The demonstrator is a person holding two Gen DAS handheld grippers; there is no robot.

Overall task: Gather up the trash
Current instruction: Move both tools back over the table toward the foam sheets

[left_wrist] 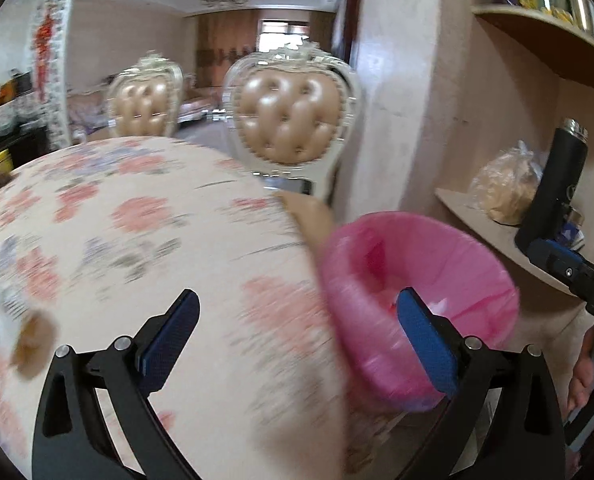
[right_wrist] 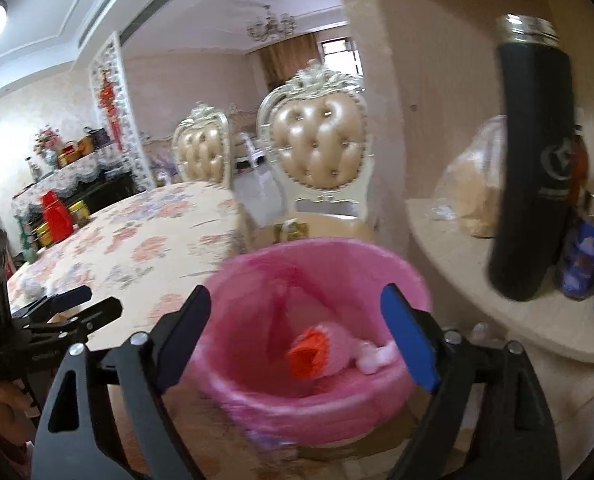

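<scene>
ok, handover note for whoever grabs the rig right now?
Left claw: open, empty, over the floral-cloth table edge.
Right claw: open, empty, above the pink-bag-lined round bin.
Bin sits beside the table; an orange crumpled scrap and pale wads already lie inside.
Left: blurred brown and white bits remain on the table at the left wrist view's left edge; likely next pickup, cannot tell what they are.

The left black two-finger gripper with blue pads (left_wrist: 297, 332) stands wide apart, nothing between its fingers. The right black, blue-padded gripper (right_wrist: 297, 332) gapes likewise, empty, angled downward. A hand (right_wrist: 1, 400) grips the left handle.
</scene>
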